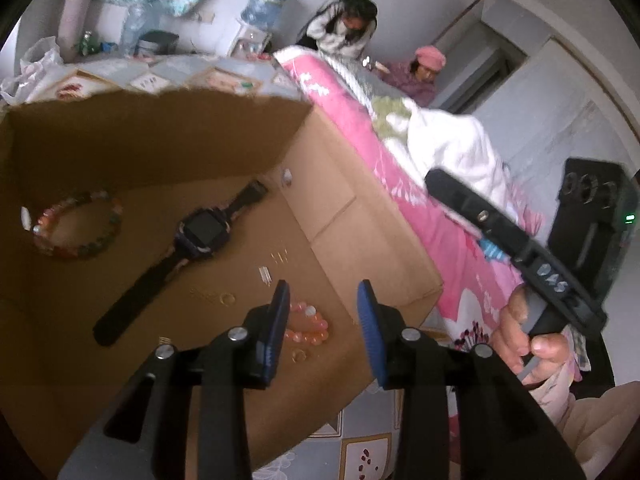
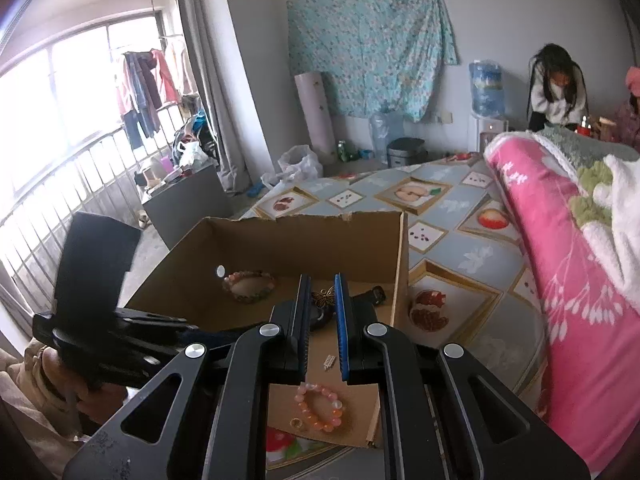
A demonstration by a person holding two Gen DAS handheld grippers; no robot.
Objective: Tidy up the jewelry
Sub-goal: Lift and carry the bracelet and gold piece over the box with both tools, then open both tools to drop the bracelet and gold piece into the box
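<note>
Two hand-held grippers hang over the cardboard box (image 1: 160, 152): left hand-held gripper (image 1: 323, 300) parted, empty; right hand-held gripper (image 2: 322, 292) pinching a butterfly pendant (image 2: 323, 296).

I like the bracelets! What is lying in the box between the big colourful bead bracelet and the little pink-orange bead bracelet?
A black smartwatch with a long strap lies between the multicoloured bead bracelet and the pink-orange bead bracelet, seen in the left wrist view.

The only legible marking is a hand-written "045" — pale strokes on the black body of the right gripper (image 1: 516, 248), seen in the left wrist view. The digits are slightly blurred, so the middle one is uncertain. The cardboard box (image 1: 352, 248) carries faint printing — too blurred to read.
</note>
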